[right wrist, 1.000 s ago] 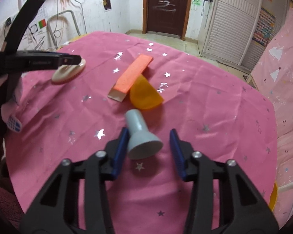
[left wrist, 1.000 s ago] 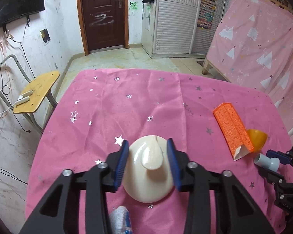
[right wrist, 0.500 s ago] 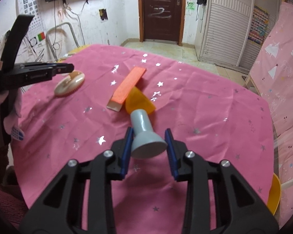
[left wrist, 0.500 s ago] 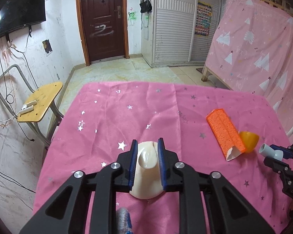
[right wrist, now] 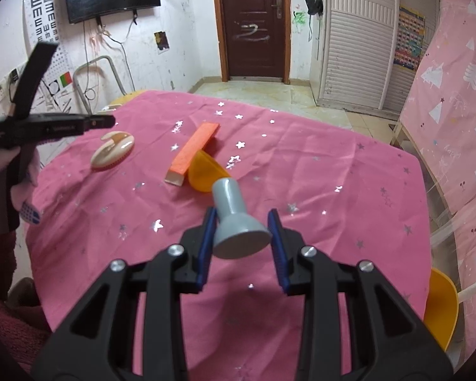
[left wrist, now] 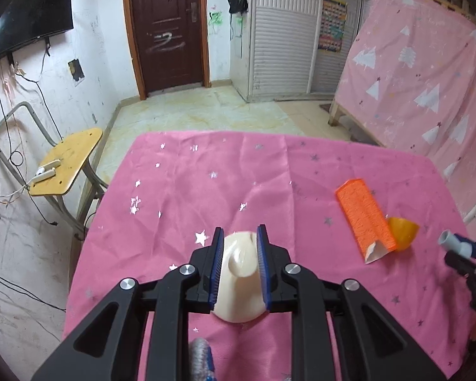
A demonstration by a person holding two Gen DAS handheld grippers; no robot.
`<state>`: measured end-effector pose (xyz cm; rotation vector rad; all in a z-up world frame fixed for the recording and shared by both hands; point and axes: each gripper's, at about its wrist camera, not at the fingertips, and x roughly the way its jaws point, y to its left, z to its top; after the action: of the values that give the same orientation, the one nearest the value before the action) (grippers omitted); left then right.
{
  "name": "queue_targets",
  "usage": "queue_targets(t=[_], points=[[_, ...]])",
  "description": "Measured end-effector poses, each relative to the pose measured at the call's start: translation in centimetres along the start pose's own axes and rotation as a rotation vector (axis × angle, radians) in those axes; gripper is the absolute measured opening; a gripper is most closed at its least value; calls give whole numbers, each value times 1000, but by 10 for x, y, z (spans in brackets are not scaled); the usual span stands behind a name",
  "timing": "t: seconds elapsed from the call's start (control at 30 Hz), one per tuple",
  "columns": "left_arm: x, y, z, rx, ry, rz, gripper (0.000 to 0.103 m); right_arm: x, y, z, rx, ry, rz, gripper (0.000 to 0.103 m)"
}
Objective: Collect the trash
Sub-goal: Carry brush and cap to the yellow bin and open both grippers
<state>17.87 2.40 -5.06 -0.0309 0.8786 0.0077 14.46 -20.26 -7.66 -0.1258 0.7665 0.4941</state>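
1. The left gripper's (left wrist: 238, 238) blue pads (left wrist: 216, 263) stand close together on either side of the raised handle of a cream scrubbing brush (left wrist: 239, 260). A narrow gap shows between them, and whether they actually pinch the handle cannot be told.
2. In the right wrist view the brush lies flat on the cloth at 10 o'clock, with the left fingertip just above it.
3. The right gripper (right wrist: 241, 212) is clenched on a grey funnel-shaped piece (right wrist: 228, 197). Its wide round base sits between the two pads and its narrow neck points forward to 12 o'clock, above the cloth.
4. Just past that neck, at 11 o'clock, an orange half-shell (right wrist: 201, 176) rests on the table, touching the near end of an orange carton (right wrist: 193, 150).
5. From the left gripper, the carton lies at 2 o'clock with its open pale end nearest, and the right gripper with its grey piece is at 3 o'clock.
6. Everything sits over a pink star-print tablecloth (left wrist: 190, 190).
7. A yellow wooden chair (left wrist: 66, 158) stands beside the table at 10 o'clock.
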Motion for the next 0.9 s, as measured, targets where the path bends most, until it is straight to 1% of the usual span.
queue_targets(t=[0.17, 0.33, 0.43, 0.57, 0.73, 0.9], points=[[10, 0, -6, 23, 21, 3, 14, 2, 0, 0, 2, 0, 7, 32], [15, -4, -9, 48, 15, 21, 13, 3, -1, -1, 3, -1, 10, 32], [17, -7, -11, 66, 15, 31, 11, 3, -3, -1, 11, -2, 7, 32], [10, -3, -11, 31, -5, 12, 11, 4, -4, -2, 18, -5, 3, 32], [-3, 0, -5, 10, -32, -39, 11, 1, -7, 0, 29, -21, 0, 32], [-19, -9, 0, 21, -72, -44, 11, -8, -14, 0, 44, -47, -13, 32]])
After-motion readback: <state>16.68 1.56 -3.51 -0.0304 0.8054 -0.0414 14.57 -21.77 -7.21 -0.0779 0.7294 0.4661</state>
